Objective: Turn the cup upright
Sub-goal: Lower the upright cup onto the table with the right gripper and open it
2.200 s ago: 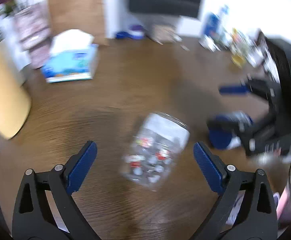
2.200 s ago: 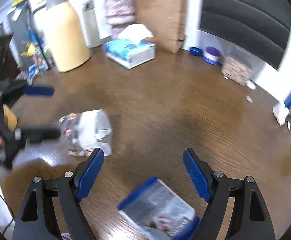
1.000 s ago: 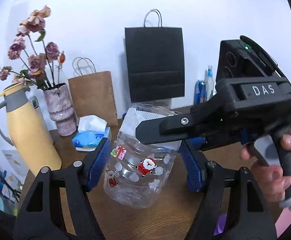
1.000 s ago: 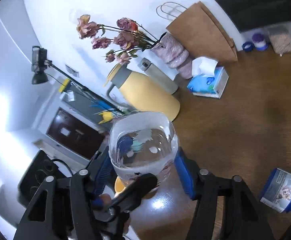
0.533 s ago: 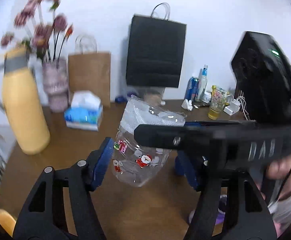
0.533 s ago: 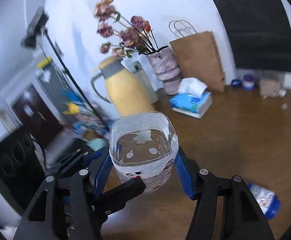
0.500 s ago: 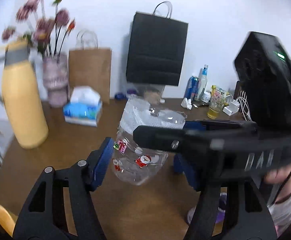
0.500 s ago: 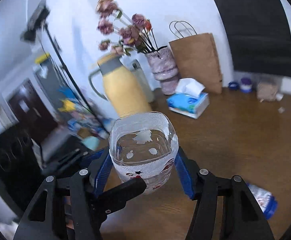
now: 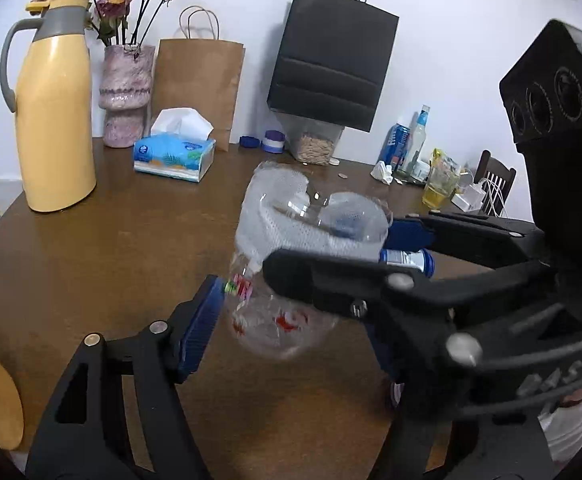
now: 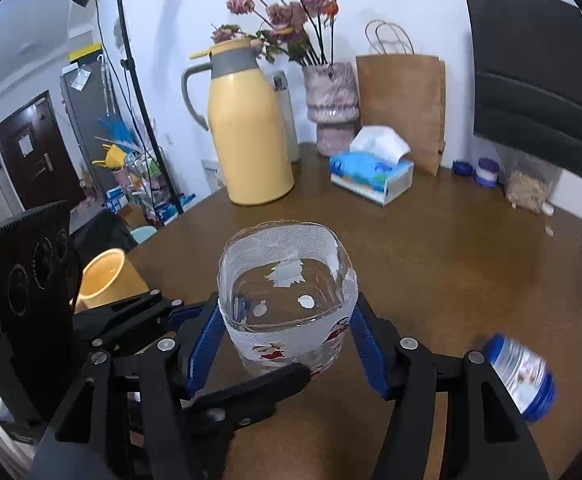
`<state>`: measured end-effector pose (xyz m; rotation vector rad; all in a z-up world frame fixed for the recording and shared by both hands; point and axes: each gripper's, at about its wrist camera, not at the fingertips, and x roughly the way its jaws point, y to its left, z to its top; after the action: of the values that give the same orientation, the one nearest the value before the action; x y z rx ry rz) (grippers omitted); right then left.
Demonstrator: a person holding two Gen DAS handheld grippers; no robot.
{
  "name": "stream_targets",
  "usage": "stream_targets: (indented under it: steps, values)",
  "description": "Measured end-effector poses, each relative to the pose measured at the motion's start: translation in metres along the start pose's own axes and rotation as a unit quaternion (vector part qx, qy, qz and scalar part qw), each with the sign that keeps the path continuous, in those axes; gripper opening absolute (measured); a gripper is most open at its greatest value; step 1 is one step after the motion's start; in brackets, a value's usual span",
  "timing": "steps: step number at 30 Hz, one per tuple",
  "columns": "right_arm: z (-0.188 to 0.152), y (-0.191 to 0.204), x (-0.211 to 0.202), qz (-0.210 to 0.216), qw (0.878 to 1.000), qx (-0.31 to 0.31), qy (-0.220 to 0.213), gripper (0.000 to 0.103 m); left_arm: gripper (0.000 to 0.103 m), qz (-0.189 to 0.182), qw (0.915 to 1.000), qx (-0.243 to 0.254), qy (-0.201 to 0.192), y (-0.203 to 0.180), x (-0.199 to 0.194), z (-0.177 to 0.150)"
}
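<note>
A clear plastic cup [image 9: 291, 264] with Santa prints and a white mesh band is held above the brown table [image 9: 103, 248], mouth up and a little tilted. My left gripper [image 9: 291, 320] is shut on its lower body. My right gripper [image 10: 287, 336] is shut on its upper part, from the right side, crossing over the left one. In the right wrist view the cup [image 10: 287, 300] stands between the blue pads [image 10: 205, 340] with its open mouth toward the top.
A yellow jug [image 9: 55, 108], a flower vase [image 9: 125, 96], a tissue box [image 9: 173, 154], brown [image 9: 197, 84] and black [image 9: 331, 56] paper bags stand at the back. A blue-capped jar [image 10: 521, 376] lies on the table at the right. A yellow mug [image 10: 105, 280] is at the left.
Both grippers have swung with the cup, so the views have turned toward the table. The cup stays gripped by both and has tilted a little.
</note>
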<state>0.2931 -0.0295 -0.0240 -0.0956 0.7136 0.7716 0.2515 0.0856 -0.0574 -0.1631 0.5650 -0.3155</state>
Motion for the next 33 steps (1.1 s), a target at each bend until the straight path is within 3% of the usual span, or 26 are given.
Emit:
stream_targets:
  steps: [4,9,13,15,16,22,26,33]
  values:
    - [-0.029,0.017,0.003,-0.016,1.000,-0.012,-0.005,0.066,0.066,-0.002,0.9999,-0.002,0.012,-0.001,-0.002,-0.021]
    - [-0.050,0.004,0.021,0.005,1.000,0.013,0.013,0.066,0.066,0.006,0.9986,-0.017,0.050,0.004,0.013,-0.039]
    - [-0.058,-0.002,0.026,0.015,1.000,0.009,0.008,0.067,0.066,0.015,0.9981,-0.015,0.057,0.002,0.018,-0.046]
    - [-0.057,-0.004,0.026,-0.001,1.000,-0.001,0.008,0.067,0.070,0.013,0.9979,-0.014,0.062,0.001,0.018,-0.046]
    - [-0.057,-0.005,0.026,-0.005,1.000,-0.005,0.010,0.067,0.078,0.014,0.9976,-0.018,0.066,0.002,0.019,-0.046]
    - [-0.052,-0.008,0.028,0.000,1.000,-0.011,0.028,0.069,0.099,0.028,0.9964,-0.027,0.075,0.005,0.017,-0.048]
    - [-0.050,0.000,0.033,0.000,0.998,-0.036,0.049,0.076,0.103,0.038,0.9954,-0.023,0.086,0.004,0.012,-0.053]
    - [-0.047,0.005,0.020,0.012,0.999,-0.031,0.026,0.079,0.103,0.045,0.9955,-0.036,0.075,0.011,0.002,-0.054]
